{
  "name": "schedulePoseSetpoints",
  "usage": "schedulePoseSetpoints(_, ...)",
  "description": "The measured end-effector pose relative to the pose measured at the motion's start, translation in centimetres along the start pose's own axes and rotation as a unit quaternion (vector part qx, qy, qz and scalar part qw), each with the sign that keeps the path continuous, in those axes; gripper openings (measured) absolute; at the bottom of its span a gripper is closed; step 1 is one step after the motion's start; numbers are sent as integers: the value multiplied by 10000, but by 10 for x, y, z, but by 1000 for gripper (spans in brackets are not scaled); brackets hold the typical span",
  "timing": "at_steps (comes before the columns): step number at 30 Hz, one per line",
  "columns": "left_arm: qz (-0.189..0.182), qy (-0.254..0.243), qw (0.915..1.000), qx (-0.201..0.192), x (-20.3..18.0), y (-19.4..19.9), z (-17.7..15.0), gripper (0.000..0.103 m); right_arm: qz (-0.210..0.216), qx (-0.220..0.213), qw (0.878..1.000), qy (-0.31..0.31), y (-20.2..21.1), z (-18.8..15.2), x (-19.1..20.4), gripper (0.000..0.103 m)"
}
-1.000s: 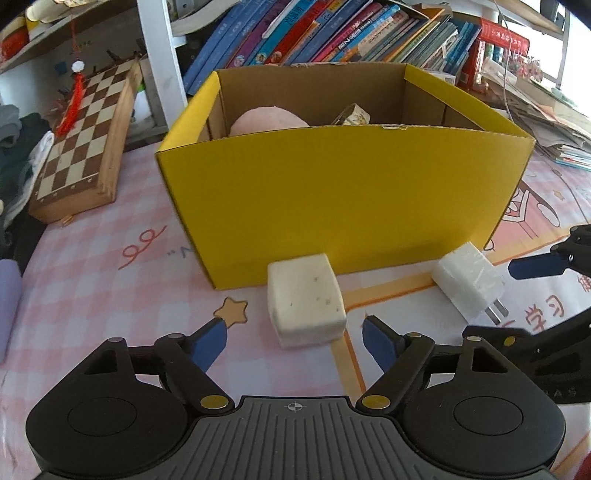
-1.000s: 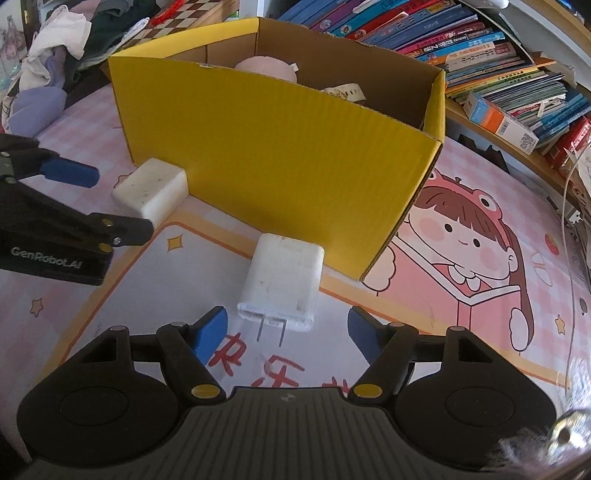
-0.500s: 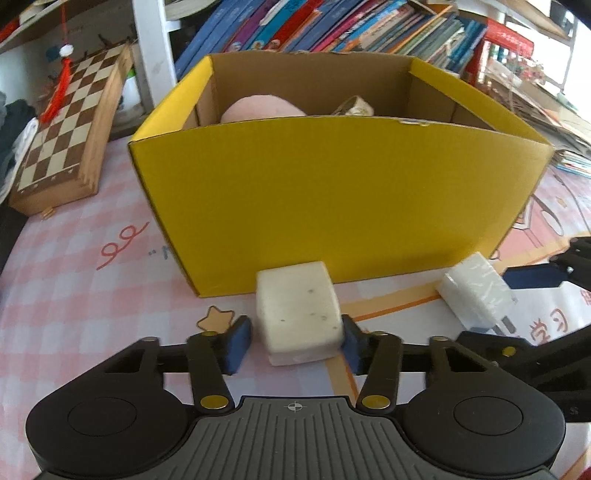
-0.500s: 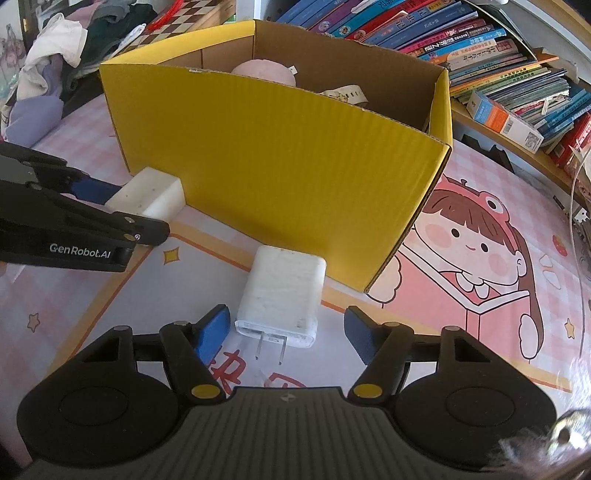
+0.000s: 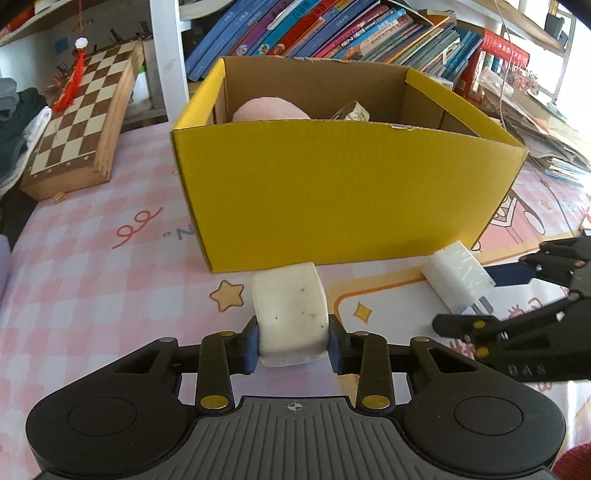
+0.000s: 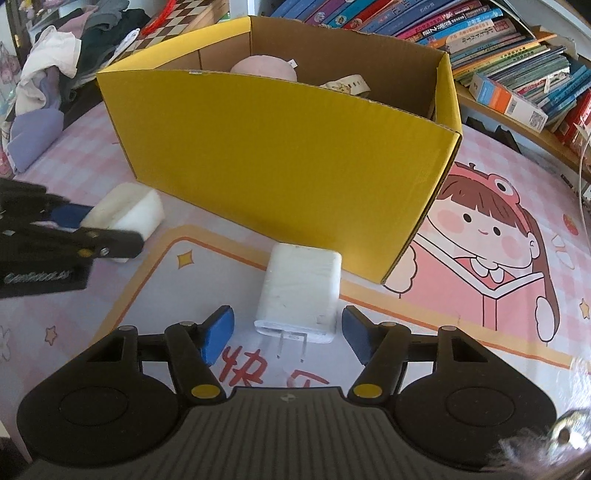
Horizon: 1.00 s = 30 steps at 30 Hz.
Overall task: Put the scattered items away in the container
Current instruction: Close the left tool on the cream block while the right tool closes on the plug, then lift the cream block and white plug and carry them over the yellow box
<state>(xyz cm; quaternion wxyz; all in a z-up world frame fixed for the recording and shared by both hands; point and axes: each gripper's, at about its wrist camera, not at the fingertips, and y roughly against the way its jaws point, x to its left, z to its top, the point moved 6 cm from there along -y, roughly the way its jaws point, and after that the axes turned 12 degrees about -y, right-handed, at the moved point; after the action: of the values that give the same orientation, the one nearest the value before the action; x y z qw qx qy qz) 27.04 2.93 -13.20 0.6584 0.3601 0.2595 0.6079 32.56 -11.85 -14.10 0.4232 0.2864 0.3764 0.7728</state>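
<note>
My left gripper [image 5: 291, 345] is shut on a white speckled block [image 5: 290, 312], held just in front of the yellow cardboard box [image 5: 343, 192]; the block also shows in the right wrist view [image 6: 127, 212]. My right gripper [image 6: 288, 334] is open, its blue pads on either side of a white plug charger [image 6: 301, 295] that lies on the mat, prongs toward me. The charger also shows in the left wrist view [image 5: 456, 275]. The box [image 6: 280, 162] holds a pink soft item [image 5: 271, 110] and a small pale packet [image 5: 351, 110].
A pink cartoon mat [image 6: 498, 258] covers the surface. A wooden chessboard [image 5: 85, 125] leans at the back left. Rows of books [image 5: 332, 33] stand behind the box. Clothes [image 6: 55, 66] are piled at the left.
My left gripper moved forward and shut on the white block, which now sits slightly lifted and tilted. My right gripper moved closer, so its pads now flank the charger.
</note>
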Motion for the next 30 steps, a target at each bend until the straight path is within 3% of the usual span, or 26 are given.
schedulePoseSetpoints(3, 9, 29, 10000, -10, 2, 7, -4, 33, -13, 23, 9999, -136, -1, 2, 0, 58)
schedulePoseSetpoints(7, -13, 48, 10000, -23, 3, 15, -10, 33, -86, 6, 9997, -222, 0, 3, 0, 43)
schedulePoseSetpoints(18, -171, -33, 9997, -181, -1, 37, -17, 33, 1, 22, 9998, -194, 22, -13, 8, 43)
schedulePoseSetpoints(30, -267, -827, 9930, -795, -18, 75, 10, 32, 0, -328, 9993, 173, 72, -16, 17, 43)
